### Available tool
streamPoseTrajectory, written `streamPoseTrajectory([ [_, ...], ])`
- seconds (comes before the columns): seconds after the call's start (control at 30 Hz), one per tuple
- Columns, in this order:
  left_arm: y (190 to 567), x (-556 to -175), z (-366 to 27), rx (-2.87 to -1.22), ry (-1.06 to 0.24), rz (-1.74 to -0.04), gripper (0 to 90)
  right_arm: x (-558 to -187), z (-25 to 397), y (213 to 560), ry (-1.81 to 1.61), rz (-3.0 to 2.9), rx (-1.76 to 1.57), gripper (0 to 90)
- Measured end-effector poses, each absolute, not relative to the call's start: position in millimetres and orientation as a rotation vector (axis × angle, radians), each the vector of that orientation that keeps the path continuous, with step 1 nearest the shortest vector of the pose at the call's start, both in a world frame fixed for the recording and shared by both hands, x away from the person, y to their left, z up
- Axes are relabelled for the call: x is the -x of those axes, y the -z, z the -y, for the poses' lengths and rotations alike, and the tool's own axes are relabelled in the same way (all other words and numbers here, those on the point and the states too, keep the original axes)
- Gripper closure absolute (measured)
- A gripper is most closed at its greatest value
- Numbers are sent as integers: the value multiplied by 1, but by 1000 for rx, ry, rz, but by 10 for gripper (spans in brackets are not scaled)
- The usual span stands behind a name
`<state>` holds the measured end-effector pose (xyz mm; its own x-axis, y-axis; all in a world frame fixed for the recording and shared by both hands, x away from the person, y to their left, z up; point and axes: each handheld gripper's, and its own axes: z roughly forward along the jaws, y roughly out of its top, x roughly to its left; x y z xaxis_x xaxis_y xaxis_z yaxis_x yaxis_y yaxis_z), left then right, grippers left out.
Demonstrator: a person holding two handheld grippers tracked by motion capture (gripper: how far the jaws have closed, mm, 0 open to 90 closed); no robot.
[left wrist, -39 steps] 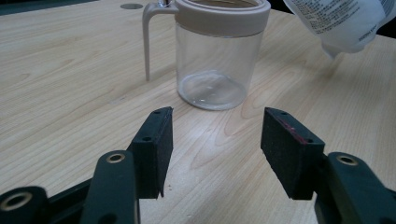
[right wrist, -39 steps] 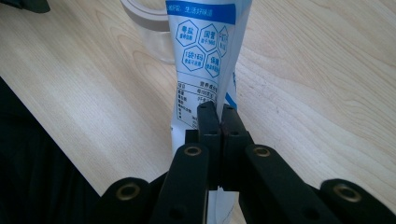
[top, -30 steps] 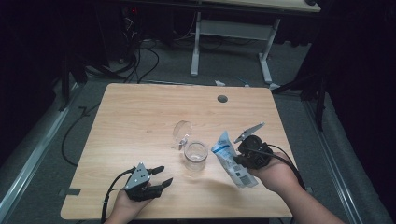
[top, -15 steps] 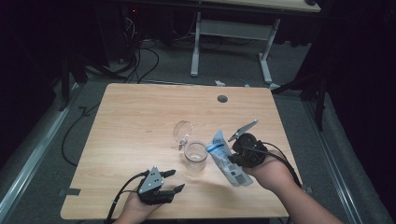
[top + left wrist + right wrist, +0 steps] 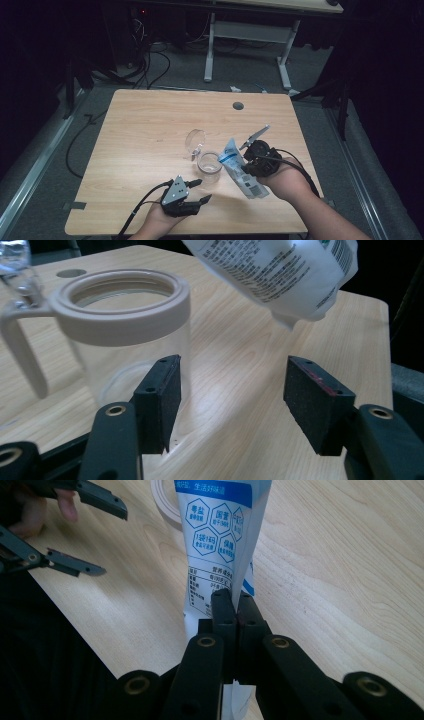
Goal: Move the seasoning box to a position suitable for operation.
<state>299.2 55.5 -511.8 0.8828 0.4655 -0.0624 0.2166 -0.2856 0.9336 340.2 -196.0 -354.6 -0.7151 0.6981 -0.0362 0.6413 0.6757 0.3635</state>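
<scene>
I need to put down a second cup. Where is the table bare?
Bare: the left half of the table and the far strip by the round hole. Crowded: the near middle, with jar, lid, pouch and both tongs.

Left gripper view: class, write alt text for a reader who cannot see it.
An open left gripper faces a clear jar with a beige rim and handle on a wooden table; its left pad is by the jar's wall. A white pouch hangs tilted above.
</scene>
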Motion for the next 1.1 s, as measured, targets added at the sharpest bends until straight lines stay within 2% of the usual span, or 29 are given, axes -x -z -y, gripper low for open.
streamPoseTrajectory([
  [0.7, 514, -294, -14, -1904, -231, -453, 364, -334, 177, 342, -504, -2710, -1061, 900],
  [1.1, 517, -295, 13, -1913, -243, -468, 281, -332, 163, 337, -532, -2720, -1042, 900],
])
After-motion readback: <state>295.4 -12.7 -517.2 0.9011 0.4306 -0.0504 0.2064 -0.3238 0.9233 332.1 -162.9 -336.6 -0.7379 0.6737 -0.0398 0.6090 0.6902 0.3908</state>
